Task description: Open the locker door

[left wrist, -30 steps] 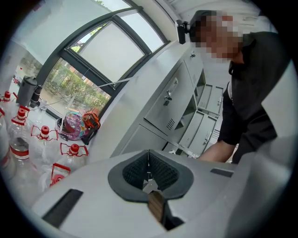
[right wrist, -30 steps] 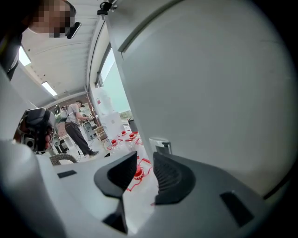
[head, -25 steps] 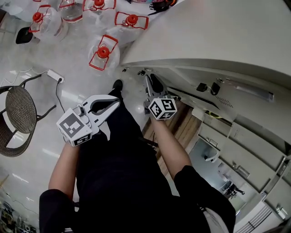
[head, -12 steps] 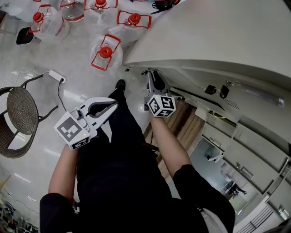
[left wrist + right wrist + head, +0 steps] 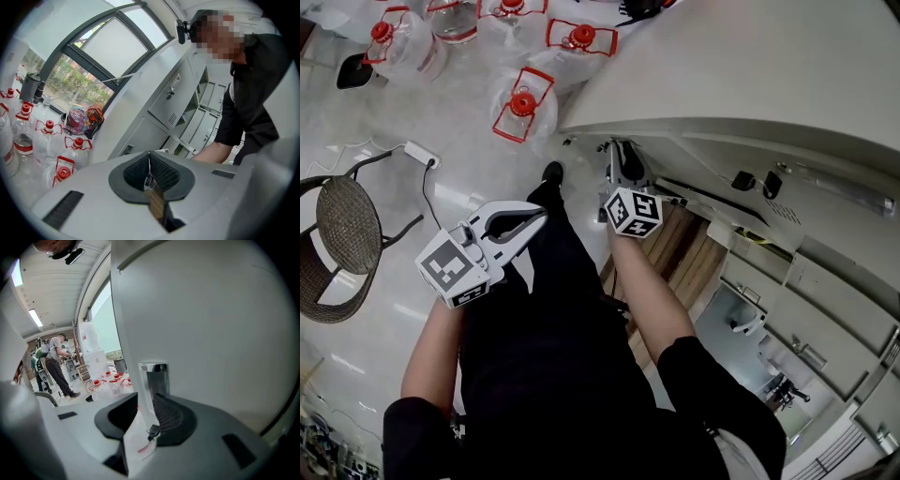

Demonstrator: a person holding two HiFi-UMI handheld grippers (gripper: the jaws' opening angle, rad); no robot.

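Observation:
The grey locker door (image 5: 750, 66) fills the upper right of the head view. My right gripper (image 5: 623, 159) reaches to its edge near the floor. In the right gripper view the jaws (image 5: 147, 401) are shut on the door's narrow metal handle (image 5: 151, 376), which stands up between the ribbed pads against the flat door face (image 5: 211, 324). My left gripper (image 5: 536, 216) hangs apart to the left over the person's dark trousers, away from the locker. Its pads (image 5: 149, 159) meet with nothing between them.
Several clear water bottles with red caps (image 5: 523, 103) stand on the pale floor ahead. A wicker chair (image 5: 337, 234) and a power strip (image 5: 422, 155) lie to the left. Other locker compartments (image 5: 741, 309) show at lower right. Another person (image 5: 58, 364) stands far off.
My right gripper has crept slightly forward with the handle, and the locker hardware behind it has shifted right in view. The left gripper has barely moved.

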